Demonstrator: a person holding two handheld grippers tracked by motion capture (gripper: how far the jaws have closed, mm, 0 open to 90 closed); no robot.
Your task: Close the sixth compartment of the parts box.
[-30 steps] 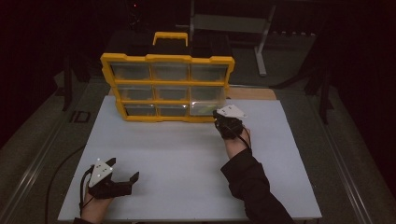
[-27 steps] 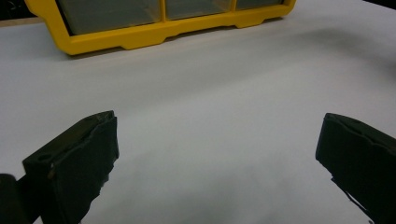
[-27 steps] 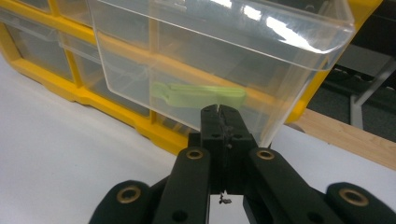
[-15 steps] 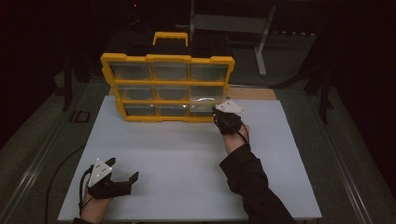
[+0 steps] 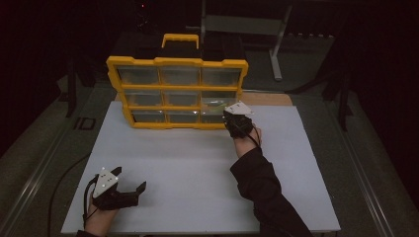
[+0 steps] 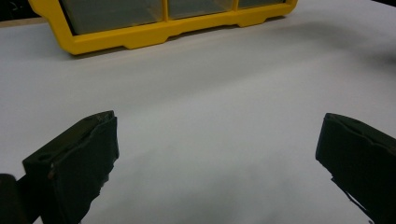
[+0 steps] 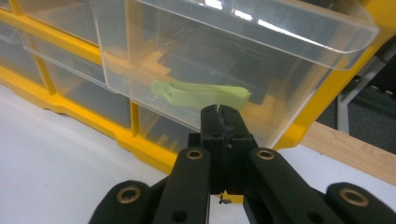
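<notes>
surface: white table (image 5: 197,163), dark room around
right gripper (image 7: 219,112): jaws pressed together, nothing between them, tips at front wall of clear drawer (image 7: 261,60)
drawer: sticks partway out of yellow organizer (image 5: 178,91)
green clip (image 7: 201,94): inside drawer, just above jaw tips, behind wall
left gripper (image 6: 219,154): jaws wide, empty, organizer well ahead
progress: drawer probably needs pushing shut or pulling further; cannot tell which

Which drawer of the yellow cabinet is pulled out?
The middle-row drawer at the right, by the right gripper; it juts forward and holds a green clip.
</notes>
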